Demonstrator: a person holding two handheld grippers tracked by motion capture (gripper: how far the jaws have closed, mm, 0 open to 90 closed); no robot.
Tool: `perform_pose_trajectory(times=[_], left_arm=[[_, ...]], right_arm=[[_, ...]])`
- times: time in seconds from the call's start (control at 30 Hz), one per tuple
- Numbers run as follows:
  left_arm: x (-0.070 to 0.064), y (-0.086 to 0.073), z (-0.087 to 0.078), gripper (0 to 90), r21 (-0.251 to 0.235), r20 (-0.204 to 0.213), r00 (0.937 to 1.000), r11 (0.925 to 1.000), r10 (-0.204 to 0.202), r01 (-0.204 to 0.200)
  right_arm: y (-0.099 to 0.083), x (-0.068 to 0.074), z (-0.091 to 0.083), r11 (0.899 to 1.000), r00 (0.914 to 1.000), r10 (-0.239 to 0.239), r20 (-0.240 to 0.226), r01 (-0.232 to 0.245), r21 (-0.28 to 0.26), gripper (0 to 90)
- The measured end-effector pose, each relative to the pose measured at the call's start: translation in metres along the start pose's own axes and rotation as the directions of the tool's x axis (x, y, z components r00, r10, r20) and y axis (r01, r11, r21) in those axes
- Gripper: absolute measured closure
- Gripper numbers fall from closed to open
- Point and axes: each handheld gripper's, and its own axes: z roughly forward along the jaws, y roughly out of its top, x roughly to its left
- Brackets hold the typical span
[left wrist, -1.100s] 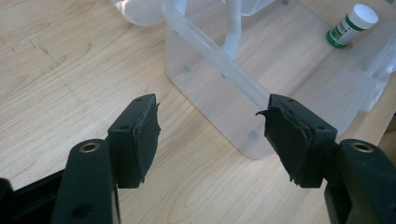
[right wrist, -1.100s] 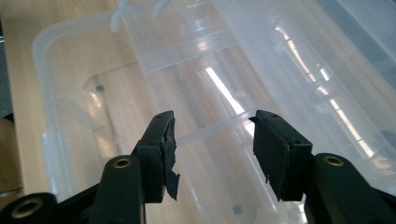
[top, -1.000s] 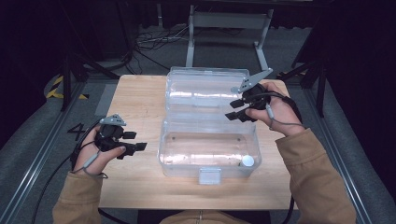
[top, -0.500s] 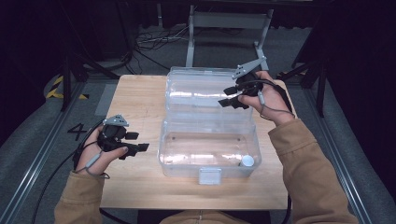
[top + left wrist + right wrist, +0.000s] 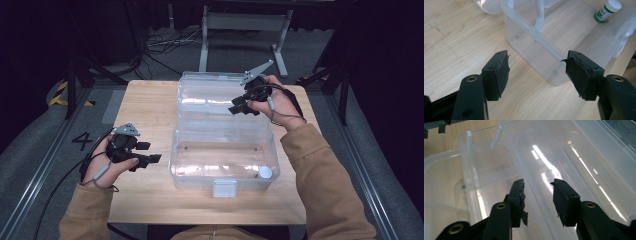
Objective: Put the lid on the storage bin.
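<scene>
Lid lies open under right claw, jaws apart.

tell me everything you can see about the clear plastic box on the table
The clear plastic box is a see-through hinged case lying fully open on the wooden table, its lid folded back flat on the far side. A whitish latch sits on the near front wall. Inside the base, in the near right corner, stands a small white-capped bottle with a green label. The right tool hovers open over the lid; the left tool waits beside the base, apart.

Right gripper over open box lid
</scene>
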Motion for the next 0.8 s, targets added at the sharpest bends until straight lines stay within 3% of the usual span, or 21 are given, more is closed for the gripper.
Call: perform_pose_trajectory(times=[0.1, 0.2, 0.43, 0.8], left_arm=[[-0.002, 0.001, 0.001, 35.7, 0.001, 0.003, 1.0000, 1.0000, 0.006, -0.006], [-0.003, 0.002, 0.001, 35.7, -0.002, 0.008, 0.9999, 0.9999, 0.015, -0.015], [-0.011, 0.006, 0.002, 35.8, -0.009, 0.035, 0.9989, 0.9995, 0.032, -0.032], [-0.026, 0.013, 0.007, 35.9, -0.009, 0.066, 0.9935, 0.9956, 0.093, -0.093]], right_arm=[[0.000, 0.001, 0.004, 1.000, 0.9997, -0.014, -0.019, 0.015, 0.024, 74.1], [0.001, 0.003, 0.004, 0.999, 0.9995, -0.026, -0.020, 0.026, 0.022, 77.9], [-0.001, 0.005, 0.002, 0.999, 0.9991, -0.031, -0.028, 0.031, 0.018, 81.7], [-0.003, 0.010, 0.002, 1.000, 0.9994, -0.030, -0.014, 0.030, -0.002, 82.7]])
